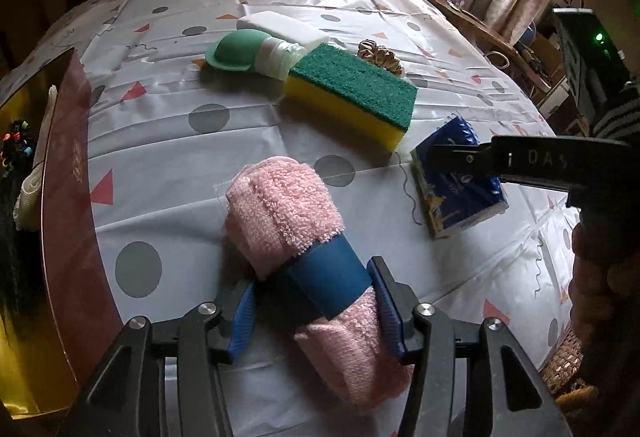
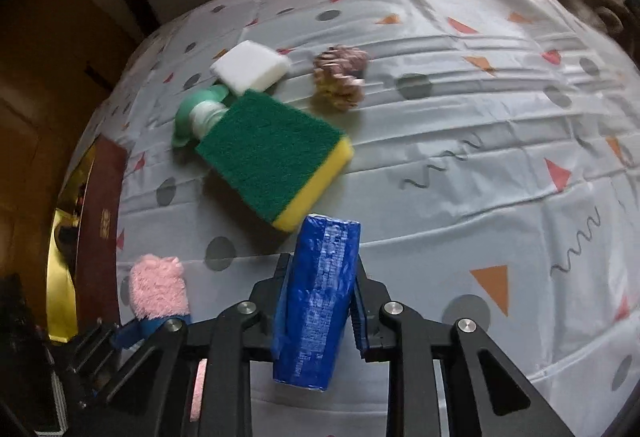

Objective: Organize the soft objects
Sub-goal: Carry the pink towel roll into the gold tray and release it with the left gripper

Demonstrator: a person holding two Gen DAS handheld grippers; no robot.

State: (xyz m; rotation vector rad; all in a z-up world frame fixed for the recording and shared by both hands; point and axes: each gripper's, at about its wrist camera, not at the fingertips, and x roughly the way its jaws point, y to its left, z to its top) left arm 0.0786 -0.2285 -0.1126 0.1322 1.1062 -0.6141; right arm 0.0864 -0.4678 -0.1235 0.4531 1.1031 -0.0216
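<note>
A rolled pink towel (image 1: 288, 213) with a blue band lies on the patterned tablecloth between the jaws of my left gripper (image 1: 316, 311). Its right pad touches the roll, but a dark gap separates the left pad from it, so the gripper is open. The towel's end (image 2: 158, 291) also shows at the lower left of the right wrist view. My right gripper (image 2: 320, 277) is shut on a blue tissue pack (image 2: 316, 301), held on edge. In the left wrist view the right gripper (image 1: 460, 165) clamps the tissue pack (image 1: 452, 197) just right of the towel.
A green-and-yellow sponge (image 1: 352, 97), a white sponge (image 1: 280, 27), a green-capped squeeze bottle (image 1: 240, 53) and a beige scrunchie (image 1: 378, 55) lie farther back. A dark red box (image 1: 68, 177) with a gold lining stands at the left and holds hair ties. A hand (image 1: 600, 277) is at the right.
</note>
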